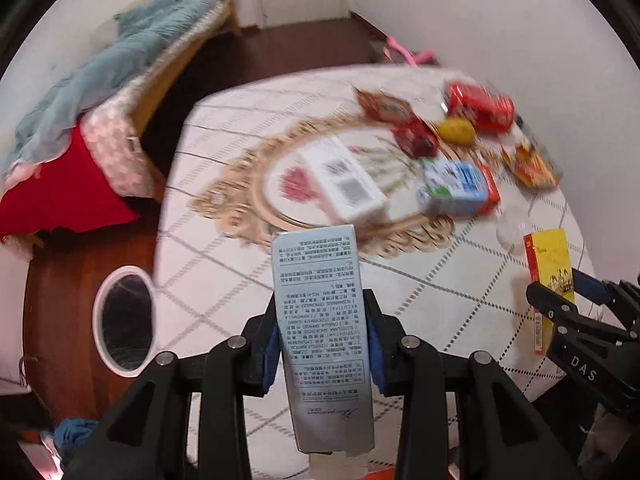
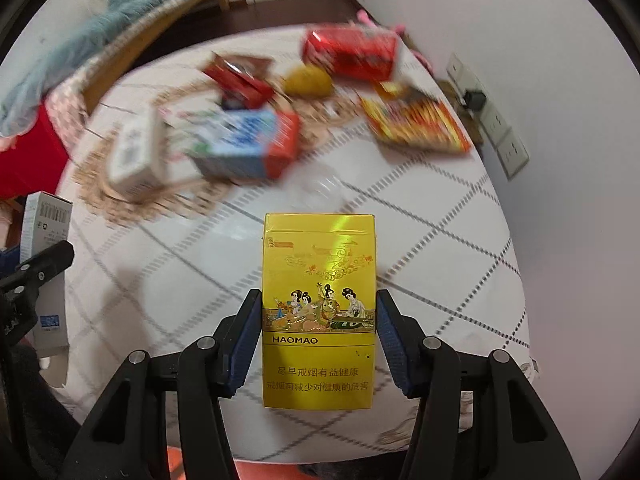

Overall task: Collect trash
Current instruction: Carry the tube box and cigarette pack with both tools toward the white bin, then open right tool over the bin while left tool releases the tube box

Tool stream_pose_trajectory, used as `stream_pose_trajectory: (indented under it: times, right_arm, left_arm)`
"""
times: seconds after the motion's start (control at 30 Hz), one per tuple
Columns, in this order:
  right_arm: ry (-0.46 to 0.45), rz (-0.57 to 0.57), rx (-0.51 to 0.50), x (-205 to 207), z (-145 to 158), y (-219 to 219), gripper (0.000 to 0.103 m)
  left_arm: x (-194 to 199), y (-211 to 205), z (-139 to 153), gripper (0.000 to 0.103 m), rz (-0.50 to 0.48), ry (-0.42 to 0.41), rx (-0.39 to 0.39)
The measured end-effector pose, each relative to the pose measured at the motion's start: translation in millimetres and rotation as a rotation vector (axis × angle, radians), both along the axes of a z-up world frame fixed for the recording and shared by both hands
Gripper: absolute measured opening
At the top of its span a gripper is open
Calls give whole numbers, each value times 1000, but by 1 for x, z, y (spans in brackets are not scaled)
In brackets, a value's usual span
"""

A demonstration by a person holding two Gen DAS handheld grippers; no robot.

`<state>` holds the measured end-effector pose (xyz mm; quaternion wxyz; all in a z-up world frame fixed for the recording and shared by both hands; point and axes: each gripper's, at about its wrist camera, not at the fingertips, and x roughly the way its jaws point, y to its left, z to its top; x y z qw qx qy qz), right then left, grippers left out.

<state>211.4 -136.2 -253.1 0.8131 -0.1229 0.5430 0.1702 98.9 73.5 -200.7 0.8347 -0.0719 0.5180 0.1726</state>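
My left gripper (image 1: 322,312) is shut on a tall grey-blue printed carton (image 1: 320,320), held upright above the table's near edge. My right gripper (image 2: 319,312) is shut on a yellow cigarette pack (image 2: 319,312) marked HAOMAO. The right gripper and its pack also show in the left wrist view (image 1: 550,280), and the left carton shows in the right wrist view (image 2: 46,256). On the table lie a white box (image 1: 344,180), a blue and white milk carton (image 1: 456,188), red packs (image 1: 416,136), a red box (image 1: 480,106) and a yellow lemon-like thing (image 1: 456,130).
The table wears a white checked cloth (image 1: 400,288) with a round woven mat (image 1: 248,200). A white-rimmed bin (image 1: 124,320) stands on the floor to the left. A bed with a teal blanket (image 1: 100,72) is at far left. Wall sockets (image 2: 500,128) sit to the right.
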Motion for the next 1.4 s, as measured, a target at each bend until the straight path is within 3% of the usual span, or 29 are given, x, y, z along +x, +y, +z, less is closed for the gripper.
stream_pose_trajectory:
  times: [0.17,0.37,0.53,0.67,0.87,1.03,1.17,1.27,1.33,1.4]
  right_arm:
    - [-61,55,88,-12,44,29,57]
    - [-81,186,198,-22,90,95,58]
    - [-52,304,258,-32,101,177,57]
    - [-2,415,284,-52,97,255,57]
    - [84,540,266,-78,60,369,57]
    - [190,613,197,-94,-5,457,57]
    - [277,637,136,-100,-60,511,57]
    - [331,639,93,-103,-100,538,57]
    - [371,641,69,-106,-123,551,57]
    - [408,643,52,-109,-144,563,58]
  left_arm:
    - [-25,37,39,32,91,-94,32]
    - [-50,96,75,32,188,-178,68]
    - [-72,160,86,32,279,-214,83]
    - [-91,225,73,32,368,-207,50]
    - [-130,325,20,32,513,-157,-79]
    - [-156,392,-42,33,594,-121,-260]
    - [-166,425,-84,37,642,-44,-302]
    - [-178,441,-103,55,690,-31,-339]
    - [-189,448,-111,93,733,-17,-336]
    - [-201,453,-113,99,767,-2,-322]
